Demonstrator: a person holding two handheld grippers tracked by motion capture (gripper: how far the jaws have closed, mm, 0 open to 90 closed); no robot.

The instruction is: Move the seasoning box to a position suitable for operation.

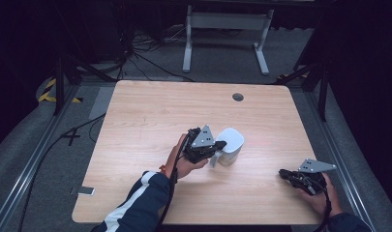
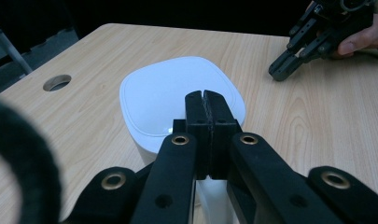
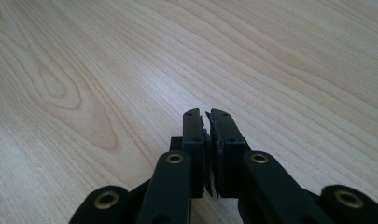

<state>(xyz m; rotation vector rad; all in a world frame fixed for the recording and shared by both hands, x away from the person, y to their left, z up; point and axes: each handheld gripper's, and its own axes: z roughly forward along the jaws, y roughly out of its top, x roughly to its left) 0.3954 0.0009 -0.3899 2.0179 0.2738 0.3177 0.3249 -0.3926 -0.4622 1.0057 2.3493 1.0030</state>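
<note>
A white rounded container (image 1: pixel 231 144) with a side handle (image 1: pixel 214 160) stands near the middle of the wooden table (image 1: pixel 150 111). My left gripper (image 1: pixel 221 144) is shut with nothing between its jaws, its tips at the container's near left edge. In the left gripper view the closed tips (image 2: pixel 205 97) lie over the container's flat white lid (image 2: pixel 168 88). My right gripper (image 1: pixel 282 173) is low over the table's front right part, pointing left. Its jaws (image 3: pixel 206 115) are shut with nothing in them, over bare wood. It also appears far off in the left gripper view (image 2: pixel 283 70).
A round cable hole (image 1: pixel 238 97) sits near the table's far edge. Behind the table stands a white desk frame (image 1: pixel 227 34), with cables (image 1: pixel 135 53) on the grey floor. A small flat object (image 1: pixel 82 191) lies on the floor at the left.
</note>
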